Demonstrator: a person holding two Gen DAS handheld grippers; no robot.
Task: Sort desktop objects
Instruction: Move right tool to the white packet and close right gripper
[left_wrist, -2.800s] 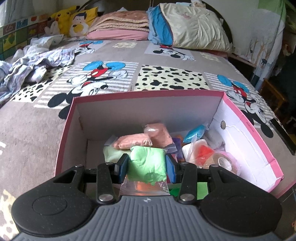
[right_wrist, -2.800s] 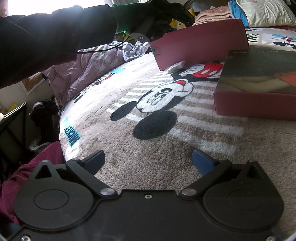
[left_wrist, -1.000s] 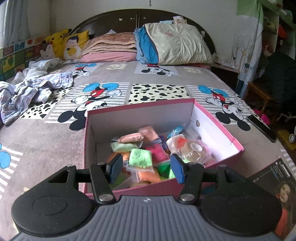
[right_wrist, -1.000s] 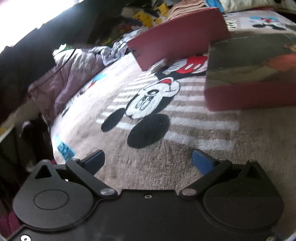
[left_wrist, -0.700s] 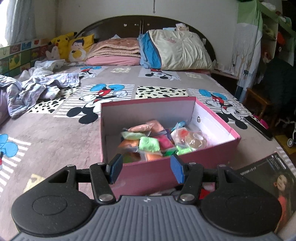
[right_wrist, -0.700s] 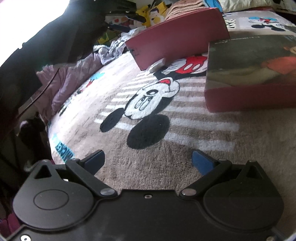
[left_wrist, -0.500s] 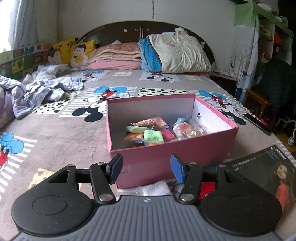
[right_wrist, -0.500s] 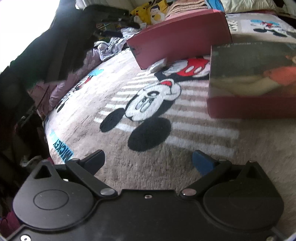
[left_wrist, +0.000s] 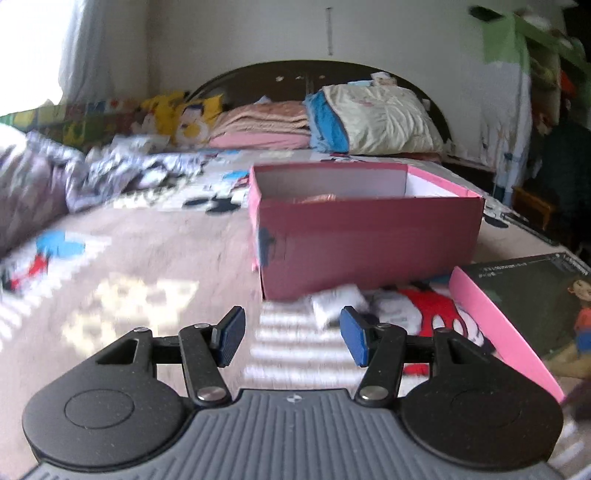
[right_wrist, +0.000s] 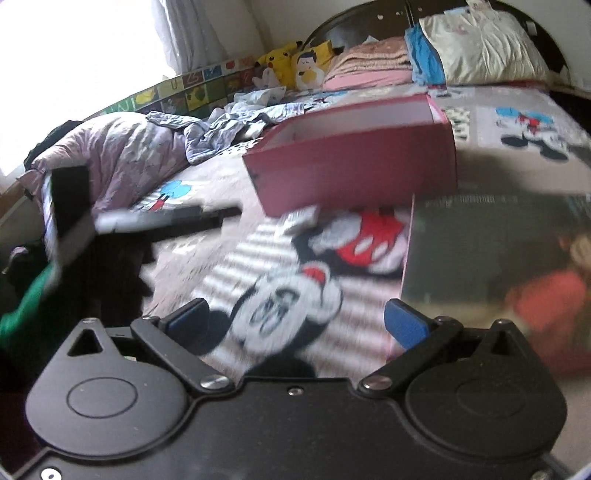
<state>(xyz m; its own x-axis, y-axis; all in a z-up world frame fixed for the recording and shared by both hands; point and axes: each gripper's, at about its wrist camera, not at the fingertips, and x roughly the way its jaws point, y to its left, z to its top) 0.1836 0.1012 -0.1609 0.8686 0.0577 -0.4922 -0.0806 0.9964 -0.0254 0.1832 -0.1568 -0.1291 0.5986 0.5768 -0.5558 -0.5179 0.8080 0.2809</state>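
A pink cardboard box (left_wrist: 369, 251) stands open on the Mickey Mouse bedspread; it also shows in the right wrist view (right_wrist: 354, 170). Only a sliver of its contents shows over the rim. A small white packet (left_wrist: 338, 303) lies on the blanket against the box's front; it appears in the right wrist view (right_wrist: 301, 219) too. My left gripper (left_wrist: 291, 339) is open and empty, low over the blanket in front of the packet. My right gripper (right_wrist: 295, 325) is open and empty over the Mickey print. Both views are motion-blurred.
The box lid (left_wrist: 524, 306) with a pink rim and a printed picture lies to the right of the box, also large in the right wrist view (right_wrist: 498, 269). Crumpled clothes (right_wrist: 122, 158) lie at left. Pillows (left_wrist: 373, 118) and plush toys (left_wrist: 184, 114) sit at the headboard.
My left gripper let go of the green clay bag in the box, opened, and pulled back and down to blanket level. My right gripper swung toward the box and lid.
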